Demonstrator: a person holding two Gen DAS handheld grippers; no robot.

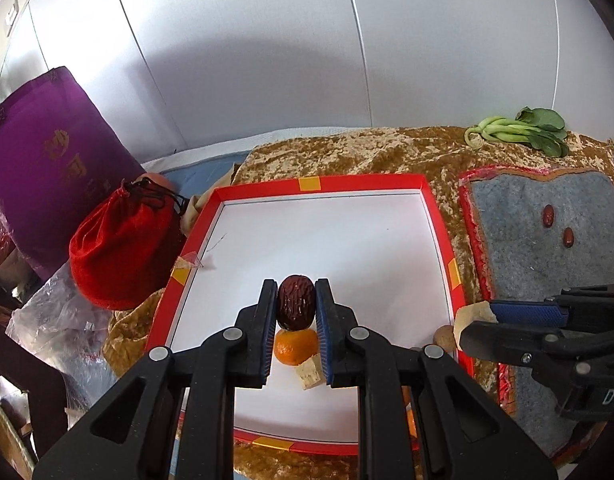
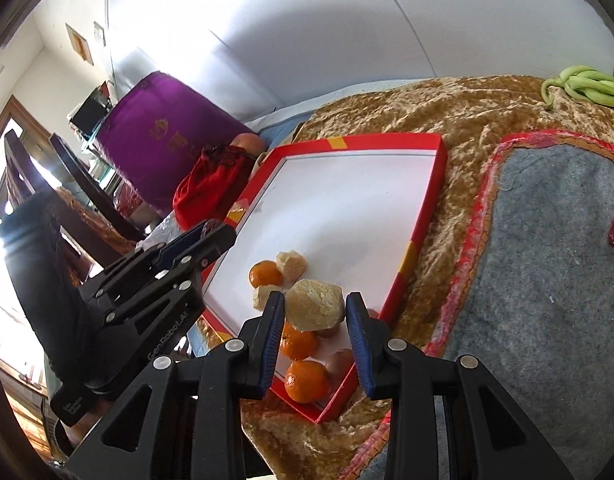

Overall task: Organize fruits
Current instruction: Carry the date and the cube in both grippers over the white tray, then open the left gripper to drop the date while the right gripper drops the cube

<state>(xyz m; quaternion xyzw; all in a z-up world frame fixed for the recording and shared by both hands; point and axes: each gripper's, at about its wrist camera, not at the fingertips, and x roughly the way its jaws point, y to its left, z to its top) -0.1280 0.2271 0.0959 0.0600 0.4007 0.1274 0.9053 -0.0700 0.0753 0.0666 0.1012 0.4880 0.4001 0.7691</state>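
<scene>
L tool (image 1: 296, 312) clamps a dried red date (image 1: 296, 303) above the red-rimmed tray (image 1: 429, 200). R tool (image 2: 315, 320) pinches a pale lumpy chunk (image 2: 314, 305) over tray's near corner. Date looks light, wrinkled, firm-ish; grip mid-body across short axis w/ light squeeze.

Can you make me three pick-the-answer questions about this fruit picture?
1. How many red dates lie on the grey mat in the left wrist view?
A. two
B. five
C. none

2. Where is the bunch of greens?
A. on the grey mat
B. on the gold cloth
C. on the floor

3. What is the left gripper doing?
A. standing wide open
B. shut on a dark date
C. out of view

Answers:
1 A: two small dates sit apart on the mat.
2 B: the greens lie on the cloth behind the mat.
3 B: both fingers press the date's sides.
</scene>
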